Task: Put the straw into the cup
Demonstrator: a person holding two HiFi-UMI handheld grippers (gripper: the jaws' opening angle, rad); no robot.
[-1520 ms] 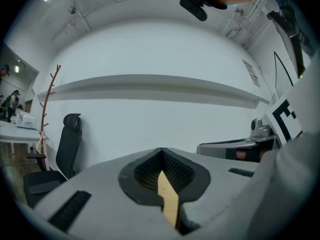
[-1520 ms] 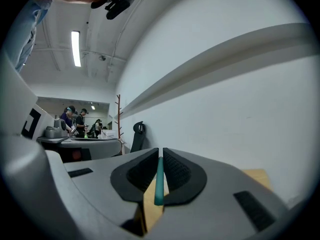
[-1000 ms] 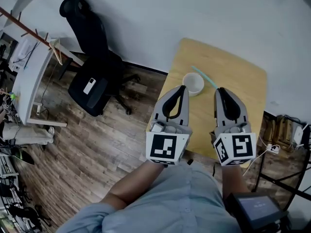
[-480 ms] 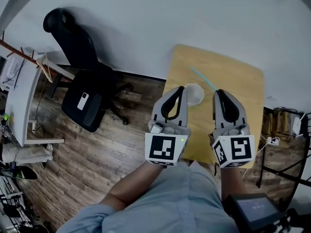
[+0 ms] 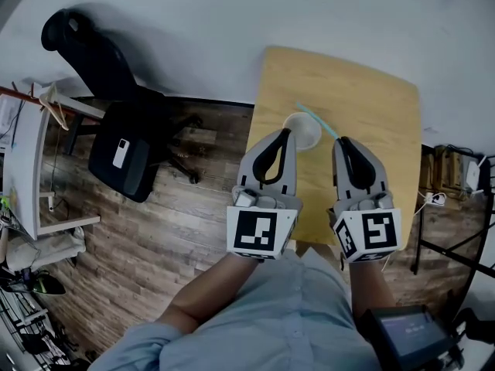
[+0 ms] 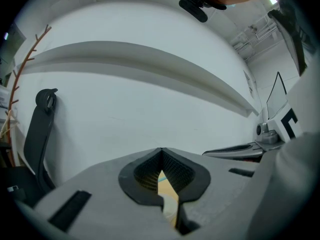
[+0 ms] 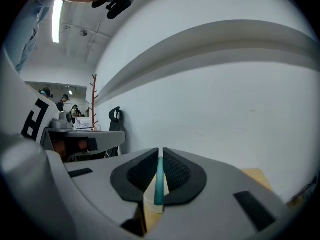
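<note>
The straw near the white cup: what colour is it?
Teal, a blue-green. The straw shows best in the right gripper view.

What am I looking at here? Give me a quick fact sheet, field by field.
Surface: wooden table
Cup: white cup, upright on the table
Straw: teal straw, slanting past the cup's rim, not inside
Left claw: shut, empty, beside the cup
Right claw: shut on the straw's near end
Nearby: black office chair on wood floor
</note>
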